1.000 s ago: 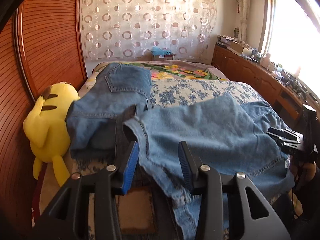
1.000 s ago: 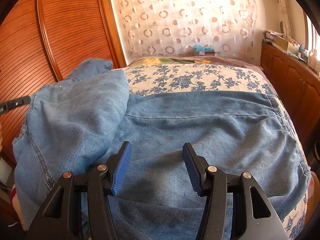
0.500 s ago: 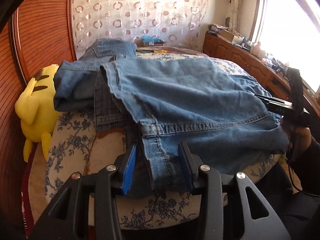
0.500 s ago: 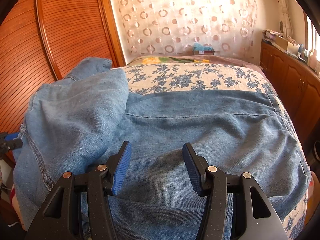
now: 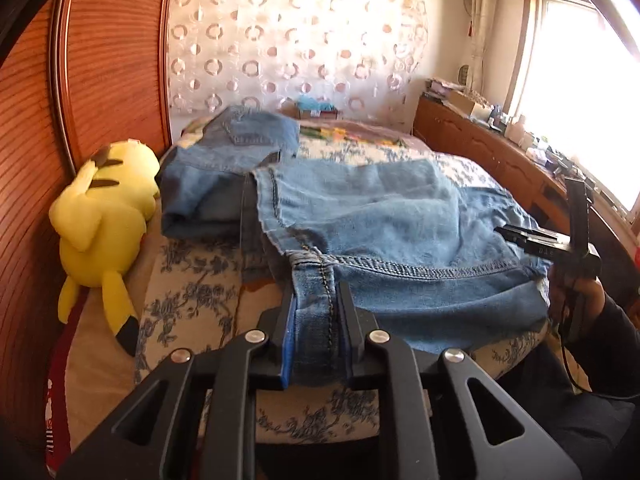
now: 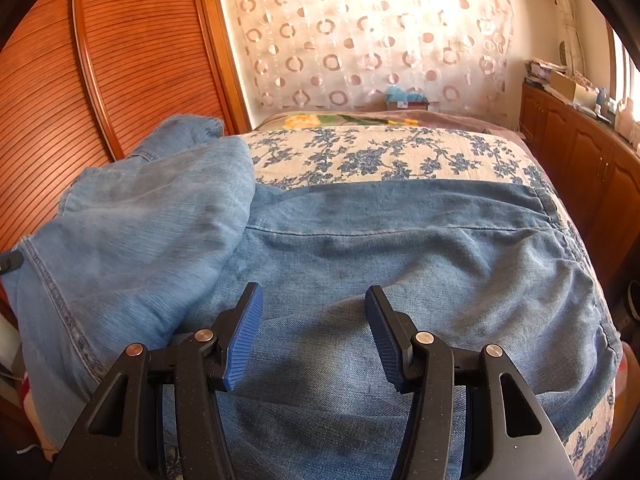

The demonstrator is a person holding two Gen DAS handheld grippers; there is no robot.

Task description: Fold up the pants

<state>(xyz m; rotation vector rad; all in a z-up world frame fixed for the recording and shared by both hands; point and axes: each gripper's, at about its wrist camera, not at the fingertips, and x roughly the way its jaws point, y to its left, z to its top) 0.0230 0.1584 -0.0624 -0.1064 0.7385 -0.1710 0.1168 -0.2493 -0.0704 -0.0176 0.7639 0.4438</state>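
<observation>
We see the left gripper [image 5: 316, 312] low at the near edge of the bed [image 5: 192, 292], its jaws closing on a strip of denim – the stitched seam end of the jeans [image 5: 380, 220] runs straight down between the two blue pads, and both pads already lie against the cloth on either side, so we read it as clamped on the fabric. The jeans are spread across the floral bedspread: a lighter part is folded over toward the middle, with a darker bunched part and a back pocket lying further up the bed, near the yellow plush toy [image 5: 104, 216] that leans against the wooden wardrobe door [image 5: 116, 60]. In the same view the right gripper [image 5: 520, 236] shows at the right edge, held in a person's hand [image 5: 588, 292] with a dark sleeve, its tip over the jeans' far side. From the right wrist camera, the right gripper [image 6: 314, 320] hangs with its jaws well apart – nothing sits between the ribbed blue pads, and we cannot tell whether the fingertips touch the denim under them. The jeans [image 6: 400, 248] fill most of this view, lying flat across the bed [image 6: 380, 152], with the lighter folded part [image 6: 152, 220] heaped at the left. A patterned curtain [image 6: 360, 32] hangs behind the bed.
</observation>
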